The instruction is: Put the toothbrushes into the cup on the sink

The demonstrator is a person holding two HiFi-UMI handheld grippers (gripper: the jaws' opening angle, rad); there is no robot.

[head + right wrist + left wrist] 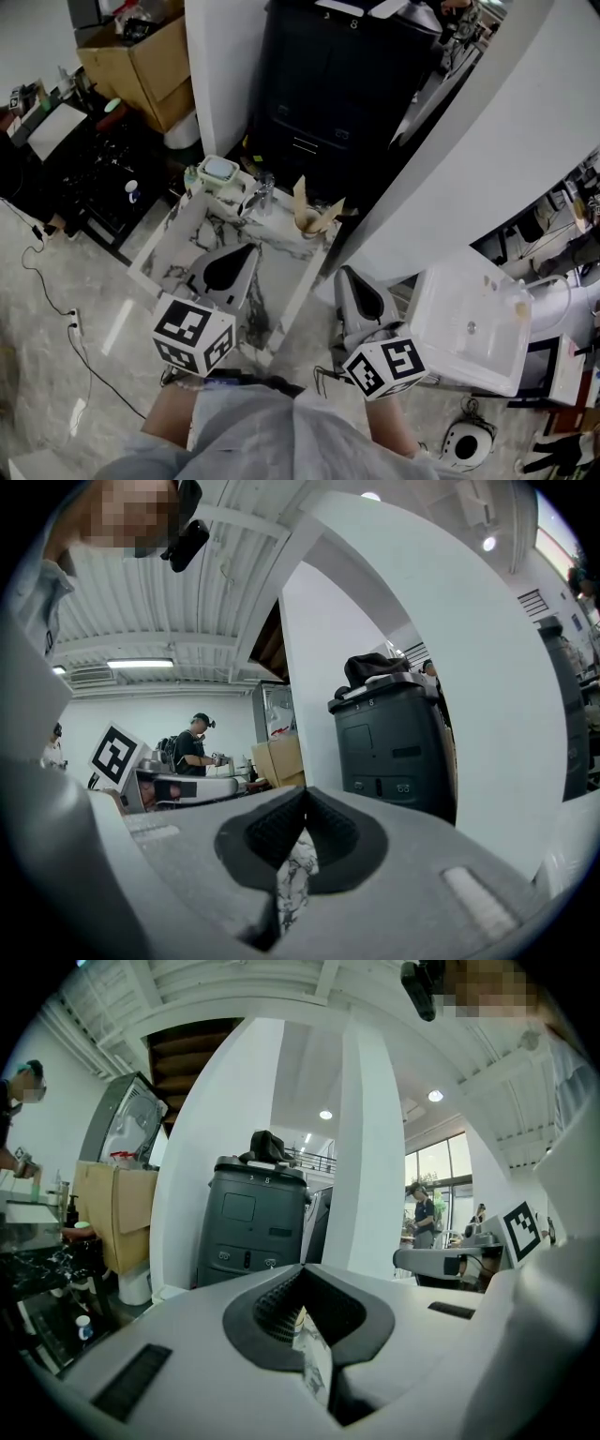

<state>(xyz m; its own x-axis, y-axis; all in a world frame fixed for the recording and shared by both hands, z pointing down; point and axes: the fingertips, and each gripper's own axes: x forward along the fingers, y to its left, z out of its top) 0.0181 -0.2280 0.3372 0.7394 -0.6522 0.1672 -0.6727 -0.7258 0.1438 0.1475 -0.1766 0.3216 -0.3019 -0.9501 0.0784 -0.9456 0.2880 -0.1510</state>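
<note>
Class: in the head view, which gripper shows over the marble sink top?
The left gripper; it overlaps the marble sink top, while the right gripper lies past its right edge, beside the white basin.

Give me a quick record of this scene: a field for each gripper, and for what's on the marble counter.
left gripper: jaws shut, empty, over the marble counter
right gripper: jaws shut, empty, beside the counter's right edge
faucet: at the counter's back
cup: back right corner, tan pieces sticking up
toothbrushes: none in either gripper
</note>
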